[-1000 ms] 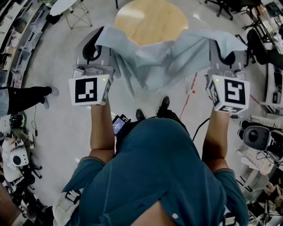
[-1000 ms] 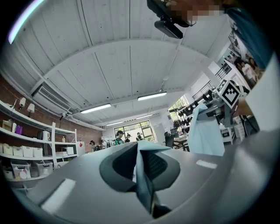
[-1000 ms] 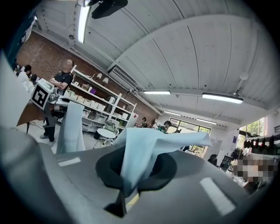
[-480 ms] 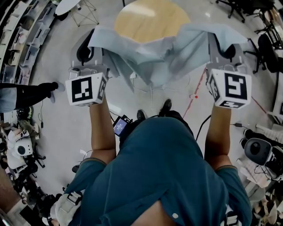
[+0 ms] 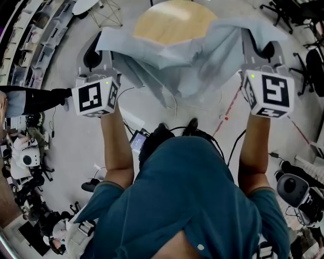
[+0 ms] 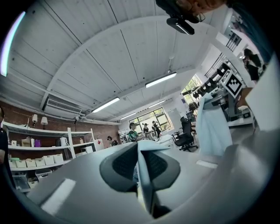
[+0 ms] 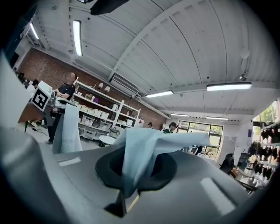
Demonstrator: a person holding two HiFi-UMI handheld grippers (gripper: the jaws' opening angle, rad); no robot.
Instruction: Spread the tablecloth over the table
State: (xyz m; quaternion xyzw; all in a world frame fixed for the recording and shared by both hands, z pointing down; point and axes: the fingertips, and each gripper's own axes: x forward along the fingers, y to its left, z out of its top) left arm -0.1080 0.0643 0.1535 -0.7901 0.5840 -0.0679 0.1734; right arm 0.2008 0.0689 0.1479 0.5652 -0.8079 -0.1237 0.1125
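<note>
A pale blue tablecloth [image 5: 185, 58] hangs stretched between my two grippers, sagging in folds over the near edge of a round wooden table [image 5: 172, 20]. My left gripper [image 5: 103, 41] is shut on the cloth's left corner, and its thin edge [image 6: 145, 175] shows pinched between the dark pads. My right gripper [image 5: 251, 34] is shut on the right corner, where a bunch of cloth [image 7: 146, 146] pokes out between its pads. Both point level toward the table, held at arm's length. In the head view the cloth hides the fingertips.
A person's dark-trousered leg [image 5: 38, 98] stands at the left. Office chairs [image 5: 283, 12] sit at the far right and a folding stand [image 5: 104, 10] at the far left. A red tape line [image 5: 230, 103] and cables cross the floor. Shelves [image 7: 96, 116] line the brick wall.
Both grippers have moved forward toward the table, carrying the cloth with them. The cloth now lies further over the table's near edge.
</note>
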